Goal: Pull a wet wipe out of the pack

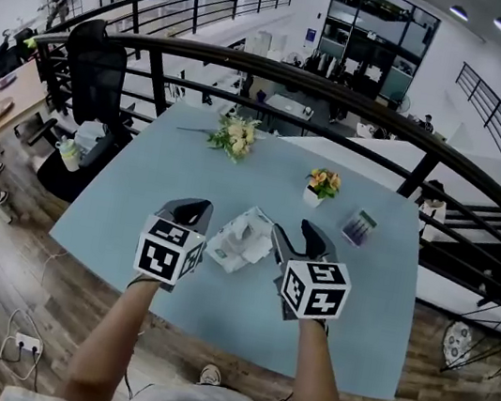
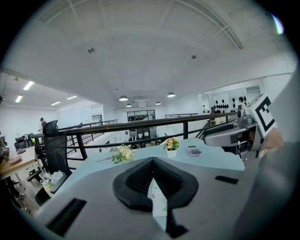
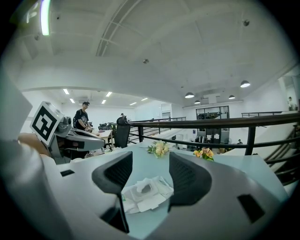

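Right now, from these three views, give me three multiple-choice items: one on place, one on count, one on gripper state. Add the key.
1. Where does the crumpled white wet wipe pack lie?
A. On the pale blue table, between the left gripper and the right gripper
B. On the black chair
C. On the wooden floor

2. How many flower bunches are on the table?
A. One
B. Two
C. Four

3. How do the left gripper's jaws stand?
A. Wide apart
B. Shut on a flower stem
C. Shut on a thin white printed sheet

Key:
1 A: the head view shows the pack on the table between both grippers.
2 B: there is a pale loose bouquet and a small orange potted posy.
3 C: the left gripper view shows the sheet pinched between closed jaws.
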The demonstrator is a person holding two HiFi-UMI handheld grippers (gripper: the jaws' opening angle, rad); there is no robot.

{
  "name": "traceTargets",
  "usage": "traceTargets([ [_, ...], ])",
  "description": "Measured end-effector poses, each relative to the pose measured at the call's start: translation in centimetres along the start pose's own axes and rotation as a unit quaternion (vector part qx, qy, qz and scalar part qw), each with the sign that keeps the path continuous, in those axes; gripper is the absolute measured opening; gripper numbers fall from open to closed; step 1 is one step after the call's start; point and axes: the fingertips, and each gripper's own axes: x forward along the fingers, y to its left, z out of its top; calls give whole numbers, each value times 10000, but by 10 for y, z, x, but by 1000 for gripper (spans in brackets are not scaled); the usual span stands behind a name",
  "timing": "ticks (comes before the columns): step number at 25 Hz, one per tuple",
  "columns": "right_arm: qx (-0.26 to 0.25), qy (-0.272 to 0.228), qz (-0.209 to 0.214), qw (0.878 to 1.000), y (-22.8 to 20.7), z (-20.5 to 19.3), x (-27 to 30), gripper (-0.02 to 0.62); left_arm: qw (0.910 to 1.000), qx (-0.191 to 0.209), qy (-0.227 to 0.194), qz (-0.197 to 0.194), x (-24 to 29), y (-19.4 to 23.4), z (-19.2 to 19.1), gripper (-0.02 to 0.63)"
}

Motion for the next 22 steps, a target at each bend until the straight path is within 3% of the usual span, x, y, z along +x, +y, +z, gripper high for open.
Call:
traceTargets([
  [13, 101, 81, -31, 9999, -6, -2, 16, 229, 9999, 15, 106, -28, 13, 11, -3, -5],
  [22, 119, 212, -288, 9993, 5, -9, 33, 229, 9993, 17, 108, -349, 31, 32, -9, -5],
])
